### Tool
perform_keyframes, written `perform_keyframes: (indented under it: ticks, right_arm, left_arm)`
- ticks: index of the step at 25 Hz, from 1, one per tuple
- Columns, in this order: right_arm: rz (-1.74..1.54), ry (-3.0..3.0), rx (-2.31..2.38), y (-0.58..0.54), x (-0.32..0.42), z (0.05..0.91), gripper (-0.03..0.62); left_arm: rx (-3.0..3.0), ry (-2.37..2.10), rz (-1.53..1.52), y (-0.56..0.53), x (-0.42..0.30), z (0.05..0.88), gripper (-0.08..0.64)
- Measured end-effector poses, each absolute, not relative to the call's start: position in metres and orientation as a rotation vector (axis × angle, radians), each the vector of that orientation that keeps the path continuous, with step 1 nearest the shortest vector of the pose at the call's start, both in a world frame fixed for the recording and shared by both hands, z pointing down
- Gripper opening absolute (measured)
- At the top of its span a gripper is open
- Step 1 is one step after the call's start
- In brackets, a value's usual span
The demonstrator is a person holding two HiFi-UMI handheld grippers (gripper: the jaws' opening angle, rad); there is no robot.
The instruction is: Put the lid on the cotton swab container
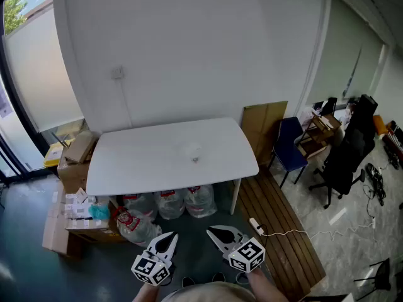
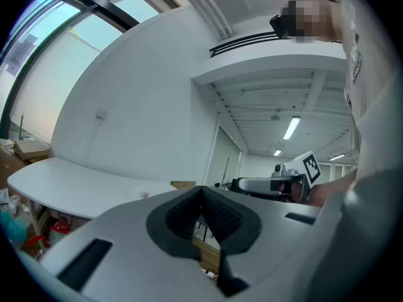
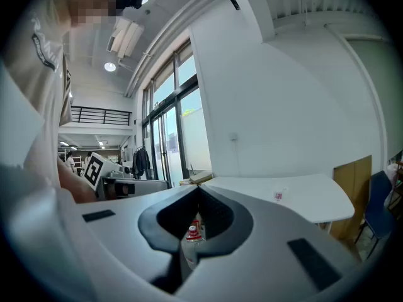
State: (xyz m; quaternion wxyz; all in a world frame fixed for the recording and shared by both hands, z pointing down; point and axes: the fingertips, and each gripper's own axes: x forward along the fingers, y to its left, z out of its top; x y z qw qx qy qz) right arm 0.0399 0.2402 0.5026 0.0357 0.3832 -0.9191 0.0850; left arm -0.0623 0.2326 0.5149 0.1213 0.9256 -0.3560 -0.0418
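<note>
The cotton swab container [image 1: 194,151] is a small clear thing near the middle right of the white table [image 1: 145,162]; at this distance I cannot make out its lid. It shows as a tiny speck on the tabletop in the left gripper view [image 2: 144,195] and in the right gripper view [image 3: 278,195]. My left gripper [image 1: 169,238] and right gripper [image 1: 215,233] are held low in front of me, well short of the table and above the floor. Both sets of jaws are shut and hold nothing [image 2: 200,194] [image 3: 198,194].
Large water bottles [image 1: 170,203] stand under the table. Cardboard boxes [image 1: 75,150] are stacked at its left end and a cardboard panel [image 1: 264,121] leans on the wall. A blue chair [image 1: 291,143] and a black office chair [image 1: 343,162] stand at the right. A power strip [image 1: 256,225] lies on the wooden floor.
</note>
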Motion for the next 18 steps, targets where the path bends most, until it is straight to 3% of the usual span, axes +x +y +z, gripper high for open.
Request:
perform_keyframes:
  ticks: [18]
  right_arm:
    - [0.339, -2.811, 1.306, 0.218, 0.016, 0.503, 0.017]
  left_arm:
    - [2.704, -0.973, -0.087, 0.212, -0.105, 0.529, 0.014]
